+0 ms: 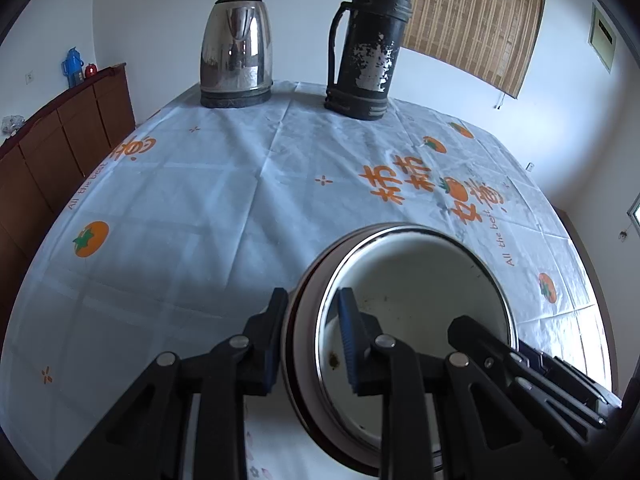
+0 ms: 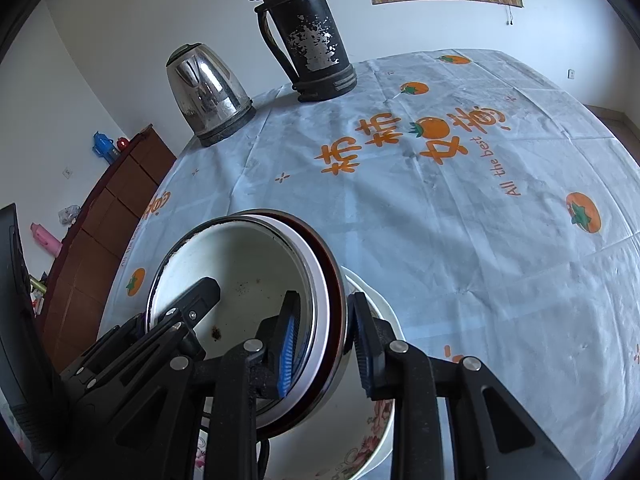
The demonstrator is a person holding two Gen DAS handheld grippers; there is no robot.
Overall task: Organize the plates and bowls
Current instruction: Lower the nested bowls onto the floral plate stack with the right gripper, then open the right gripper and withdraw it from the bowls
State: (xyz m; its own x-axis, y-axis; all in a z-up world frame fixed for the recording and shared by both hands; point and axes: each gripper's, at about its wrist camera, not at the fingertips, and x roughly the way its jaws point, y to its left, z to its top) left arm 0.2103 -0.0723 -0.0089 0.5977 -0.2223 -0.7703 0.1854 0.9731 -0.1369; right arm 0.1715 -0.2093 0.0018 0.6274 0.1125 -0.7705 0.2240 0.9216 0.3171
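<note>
A stack of nested bowls (image 1: 416, 320), each side of its rim clamped by the left hand-held gripper (image 1: 312, 340) and right hand-held gripper (image 2: 324, 344), hangs over a floral plate (image 2: 372, 432) on the surface (image 1: 200, 208); setting down apparently remains.

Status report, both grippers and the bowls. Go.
Left gripper and right gripper both clamped on the stacked bowls' rim, opposite sides. Floral plate underneath. Kettle and flask far off, not in the way.
</note>
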